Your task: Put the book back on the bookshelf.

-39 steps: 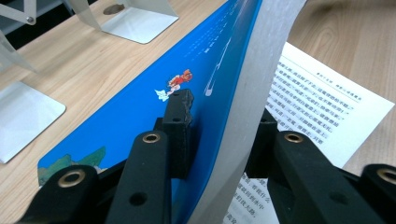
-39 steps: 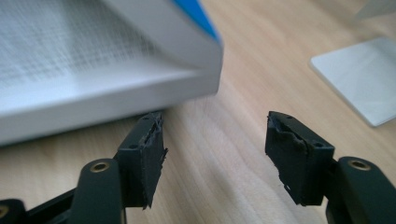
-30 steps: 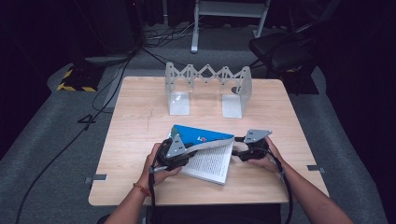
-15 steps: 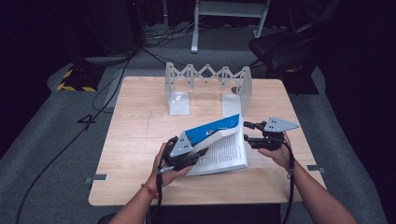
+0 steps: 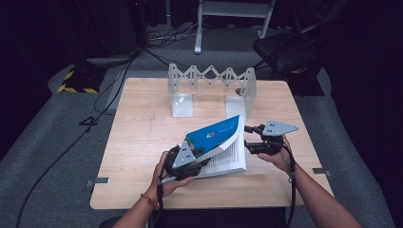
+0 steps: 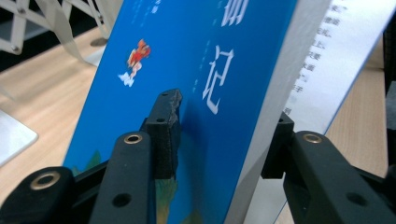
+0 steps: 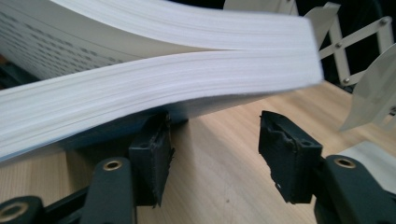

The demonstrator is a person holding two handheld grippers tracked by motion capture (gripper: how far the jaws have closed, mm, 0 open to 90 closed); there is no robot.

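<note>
Since earlier frames, blue-covered book point(image 5: 216, 137) tipped up from lying flat; right gripper point(image 5: 248, 140) now higher, at book's far right corner. Left gripper point(image 5: 202, 159) fingers point(image 6: 163, 128) straddle cover and thick page block near spine, having just been widening; one pad on blue cover, other at page side, press unclear. Right gripper fingers point(image 7: 152, 154) apart under fanned page edges, nothing clamped. Book rests tilted on tabletop point(image 5: 142, 128), open, near front edge. Metal accordion rack point(image 5: 211, 83) stands behind, well apart.
</note>
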